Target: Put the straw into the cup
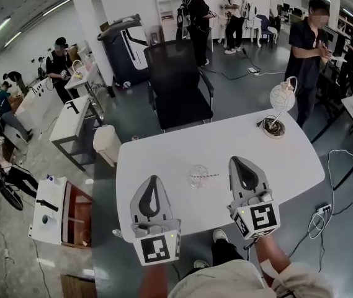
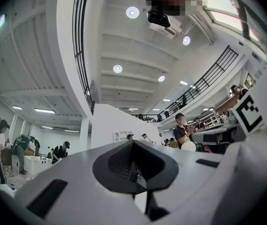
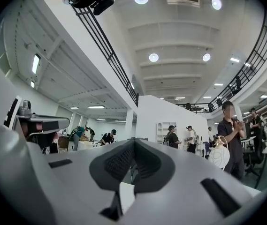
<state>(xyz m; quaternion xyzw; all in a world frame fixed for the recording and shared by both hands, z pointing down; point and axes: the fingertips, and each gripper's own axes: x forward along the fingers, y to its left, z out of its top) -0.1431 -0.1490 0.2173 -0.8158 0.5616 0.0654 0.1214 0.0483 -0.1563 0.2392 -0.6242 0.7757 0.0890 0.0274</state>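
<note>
the clear cup stands on the white table, a little toward the person's edge of it. the straw is a thin striped line at the cup, lying nearly flat and sticking out to the cup's right. whether it rests across the rim or on the table against the cup's foot is too small to tell. it does not stand upright in the cup.

the left tongs are held on the near side of the cup and to its left, tips pointing toward the far edge of the table, apart from the cup. in the left gripper view the left tongs have their two dark pads closed tip to tip, with nothing between them. only the room's ceiling and balcony rail show beyond.

the right tongs are held to the right of the cup, just beside the straw's free end but not touching it. their tips reach about as far across the table as the cup. in the right gripper view the right tongs are also closed tip to tip and hold nothing.

beyond the cup and to its right, near the table's far corner, a lamp with a round white shade leans up from a dark round base. straight behind the cup, past the far edge of the table, stands a black chair. to the right of the lamp, off the table, a person in dark clothes stands with both hands raised.
</note>
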